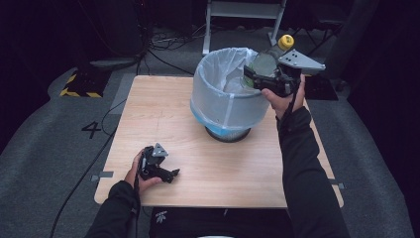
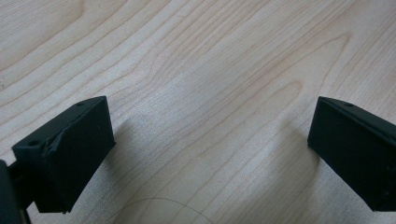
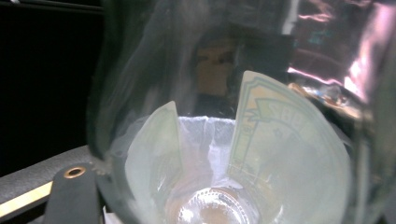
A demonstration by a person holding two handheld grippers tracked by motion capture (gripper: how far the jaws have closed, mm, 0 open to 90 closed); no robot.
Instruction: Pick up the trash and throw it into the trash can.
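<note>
We see the right tool (image 1: 255, 78) clamped on a clear bottle (image 1: 265, 63) with a yellow cap, held just above the bin's (image 1: 225, 106) right rim. Well in front of the bin, the left tool (image 1: 171, 174) rests on the bench (image 1: 163, 106), jaws wide.

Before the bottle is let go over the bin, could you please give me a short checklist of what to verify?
1. Right tool shut on the clear bottle: ok; the bottle's base presses close to the camera in the right gripper view.
2. Bottle over the bin's mouth: partly ok; its base end is above the rim, its yellow cap points out past the far side.
3. Bin upright on the table, white liner open: ok.
4. Bin has room inside: cannot tell.
5. Left tool away from the bin, resting on the table near the front edge: ok.
6. Left tool open, nothing between its jaws: ok.
</note>
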